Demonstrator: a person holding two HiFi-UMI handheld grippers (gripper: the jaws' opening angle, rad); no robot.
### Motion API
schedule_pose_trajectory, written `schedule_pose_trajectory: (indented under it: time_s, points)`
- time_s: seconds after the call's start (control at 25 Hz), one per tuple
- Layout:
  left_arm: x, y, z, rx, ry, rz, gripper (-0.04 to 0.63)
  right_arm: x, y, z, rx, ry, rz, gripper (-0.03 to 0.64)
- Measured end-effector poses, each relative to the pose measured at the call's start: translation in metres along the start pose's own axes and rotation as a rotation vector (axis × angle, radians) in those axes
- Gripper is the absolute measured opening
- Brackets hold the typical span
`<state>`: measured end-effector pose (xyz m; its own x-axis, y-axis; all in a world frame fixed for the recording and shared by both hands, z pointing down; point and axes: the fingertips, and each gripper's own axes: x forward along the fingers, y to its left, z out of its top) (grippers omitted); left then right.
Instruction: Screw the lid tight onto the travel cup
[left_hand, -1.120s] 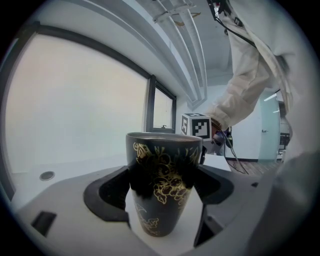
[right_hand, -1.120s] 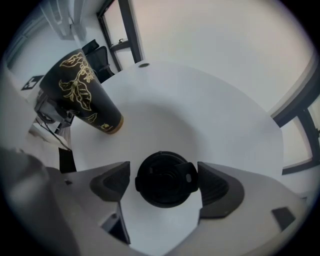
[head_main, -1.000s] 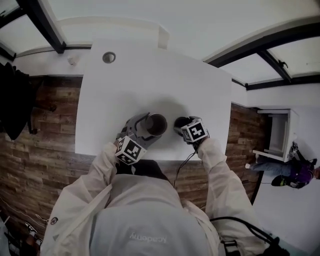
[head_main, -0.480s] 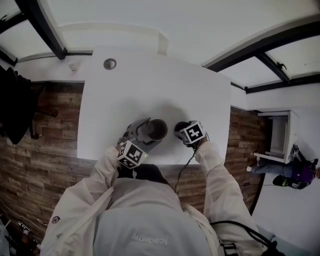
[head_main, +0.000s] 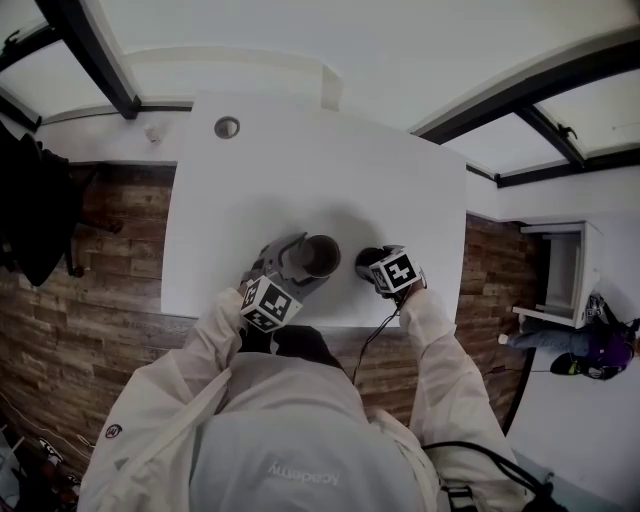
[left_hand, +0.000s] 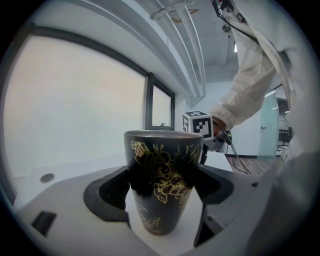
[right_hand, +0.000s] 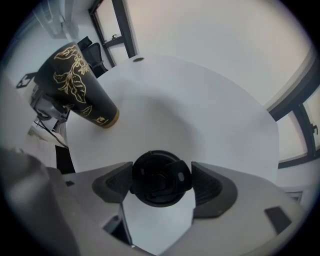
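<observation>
Print on the person's top (head_main: 300, 440) reads "Academy". Left tool (left_hand: 163, 182) clasps the dark travel cup (left_hand: 160, 150), gold floral pattern, upright on the white worktop (right_hand: 200, 115). Right tool (right_hand: 161, 182) grasps the black lid (right_hand: 157, 175), just beside the cup.

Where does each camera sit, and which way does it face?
Head view: on the head, facing steeply down at the table; both sleeves show.
Left gripper view: on the left gripper, facing the travel cup in its jaws; right sleeve behind.
Right gripper view: on the right gripper, facing down at the lid.
Shared: all three show the travel cup.
</observation>
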<state>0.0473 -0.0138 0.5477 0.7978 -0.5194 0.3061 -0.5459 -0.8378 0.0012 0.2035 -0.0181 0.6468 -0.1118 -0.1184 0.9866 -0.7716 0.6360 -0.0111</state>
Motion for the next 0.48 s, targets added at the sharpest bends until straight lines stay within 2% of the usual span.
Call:
schedule_pose_trajectory:
  time_s: [0.24, 0.48]
  points:
    - [-0.002, 0.001, -0.002, 0.009, 0.007, -0.004, 0.403, -0.014, 0.008, 0.004, 0.035, -0.035, 0.02, 0.383]
    - [0.002, 0.0, 0.001, 0.011, 0.0, -0.007, 0.403, -0.07, 0.014, 0.031, 0.106, -0.171, 0.096, 0.382]
